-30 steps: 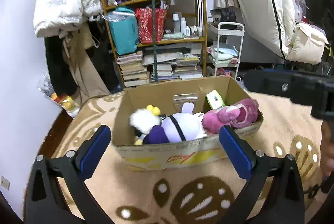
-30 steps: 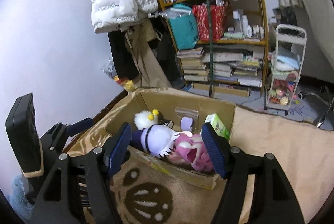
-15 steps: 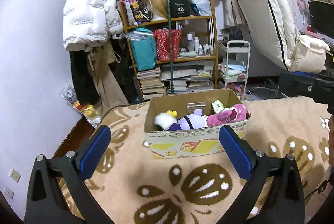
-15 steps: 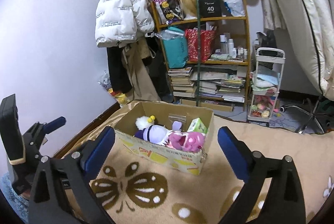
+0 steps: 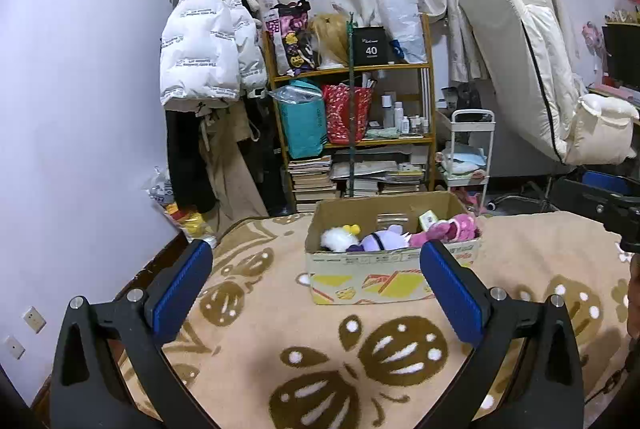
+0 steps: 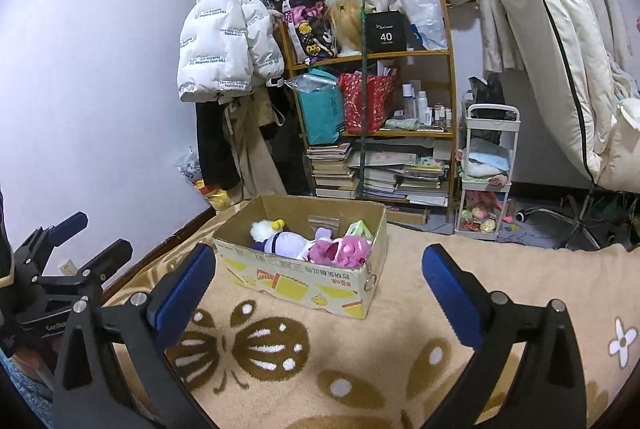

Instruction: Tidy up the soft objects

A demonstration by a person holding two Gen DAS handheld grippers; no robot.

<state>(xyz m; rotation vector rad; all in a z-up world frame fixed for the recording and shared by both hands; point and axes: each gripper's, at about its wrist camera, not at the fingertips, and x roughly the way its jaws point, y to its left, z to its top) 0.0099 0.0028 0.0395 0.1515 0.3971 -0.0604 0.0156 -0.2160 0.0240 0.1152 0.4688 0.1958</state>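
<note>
The pink, purple and white plush toys (image 5: 400, 235) lay packed in the printed cardboard box (image 6: 304, 279) on the beige patterned rug (image 6: 360, 349), its long axis crosswise, ahead of my grippers. Left gripper (image 5: 316, 281) and right gripper (image 6: 318, 283) both gaped wide, empty; neither looked clearly nearer.

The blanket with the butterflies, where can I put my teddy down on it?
The blanket is bare in front of the cardboard box, between it and both open grippers, and also to the box's right. Inside the box it's crowded: a white plush, a purple plush and a pink plush.
</note>
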